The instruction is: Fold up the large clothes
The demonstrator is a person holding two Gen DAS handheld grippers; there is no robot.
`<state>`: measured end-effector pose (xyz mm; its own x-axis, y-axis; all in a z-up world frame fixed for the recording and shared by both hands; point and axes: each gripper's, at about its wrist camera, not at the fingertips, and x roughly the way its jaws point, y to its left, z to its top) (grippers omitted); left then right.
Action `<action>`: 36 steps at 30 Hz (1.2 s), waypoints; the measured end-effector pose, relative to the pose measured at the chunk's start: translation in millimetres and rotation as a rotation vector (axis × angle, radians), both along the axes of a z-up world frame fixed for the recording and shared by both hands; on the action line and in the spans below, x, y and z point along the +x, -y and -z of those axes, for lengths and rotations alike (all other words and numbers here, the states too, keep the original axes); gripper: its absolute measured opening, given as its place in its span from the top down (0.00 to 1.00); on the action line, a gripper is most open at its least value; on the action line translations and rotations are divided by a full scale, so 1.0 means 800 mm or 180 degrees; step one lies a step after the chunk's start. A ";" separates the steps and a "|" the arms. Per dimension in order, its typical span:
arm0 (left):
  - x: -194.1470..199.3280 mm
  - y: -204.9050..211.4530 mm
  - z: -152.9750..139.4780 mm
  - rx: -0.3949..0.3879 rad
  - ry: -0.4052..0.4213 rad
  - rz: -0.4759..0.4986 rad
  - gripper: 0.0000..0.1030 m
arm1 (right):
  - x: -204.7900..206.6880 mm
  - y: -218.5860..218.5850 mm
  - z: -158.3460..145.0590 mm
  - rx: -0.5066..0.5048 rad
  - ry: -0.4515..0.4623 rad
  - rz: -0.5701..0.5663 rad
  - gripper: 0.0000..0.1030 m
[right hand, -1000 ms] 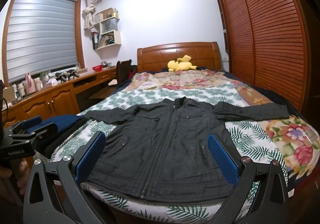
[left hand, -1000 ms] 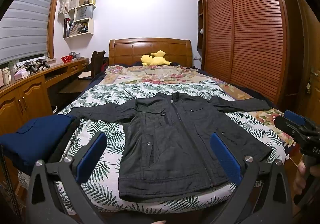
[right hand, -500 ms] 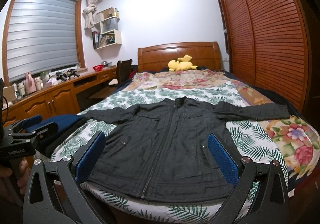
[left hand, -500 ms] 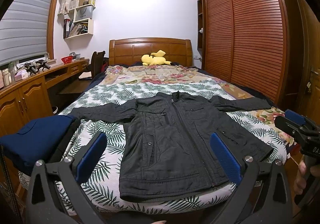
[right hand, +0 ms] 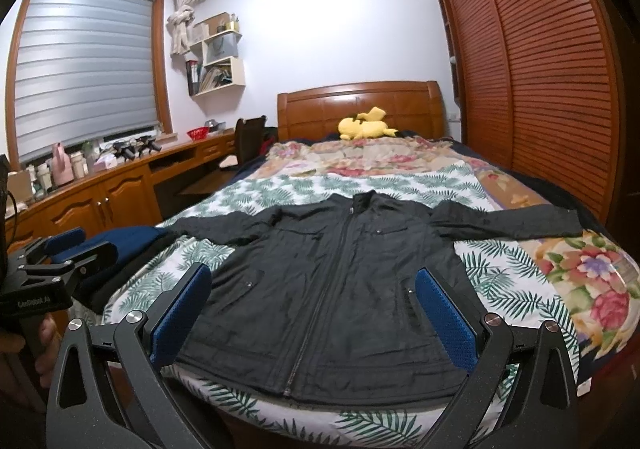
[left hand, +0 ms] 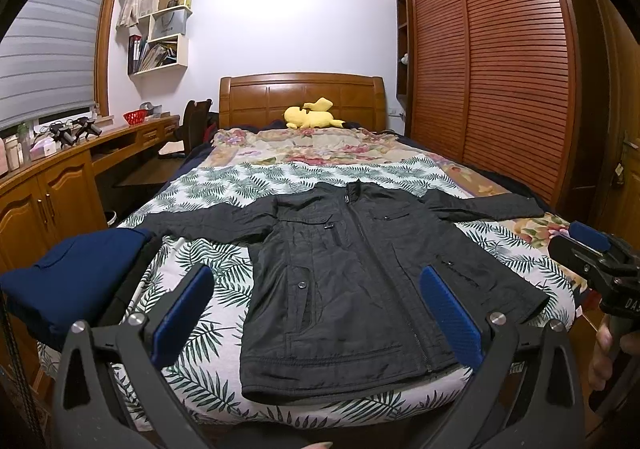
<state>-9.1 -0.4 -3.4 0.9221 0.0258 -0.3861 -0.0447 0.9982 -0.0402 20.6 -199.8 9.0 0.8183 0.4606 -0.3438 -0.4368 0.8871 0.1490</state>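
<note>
A dark grey zipped jacket (left hand: 352,273) lies flat and face up on the bed, sleeves spread to both sides; it also shows in the right wrist view (right hand: 344,289). My left gripper (left hand: 316,313) is open and empty, held above the bed's foot before the jacket's hem. My right gripper (right hand: 312,317) is open and empty, likewise short of the hem. Each gripper shows in the other's view: the right one (left hand: 592,257) at the right edge, the left one (right hand: 60,257) at the left edge.
The bed (left hand: 224,269) has a leaf-print cover and a floral blanket behind. A folded navy garment (left hand: 68,281) lies at the bed's left corner. A yellow plush (left hand: 312,117) sits by the headboard. A wooden desk (left hand: 60,177) runs along the left; a louvred wardrobe (left hand: 500,89) stands right.
Both grippers have barely moved; the views have shifted only slightly. The jacket lies as before.
</note>
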 end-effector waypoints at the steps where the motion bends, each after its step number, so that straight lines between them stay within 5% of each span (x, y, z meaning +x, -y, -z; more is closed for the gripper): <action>1: 0.001 -0.001 0.001 -0.0005 -0.0008 0.0000 0.00 | -0.001 -0.002 0.002 -0.0003 -0.0007 -0.0007 0.00; 36: 0.122 -0.132 0.106 -0.0292 -0.0621 -0.0177 0.00 | 0.162 -0.111 0.069 -0.0361 -0.0479 -0.0364 0.00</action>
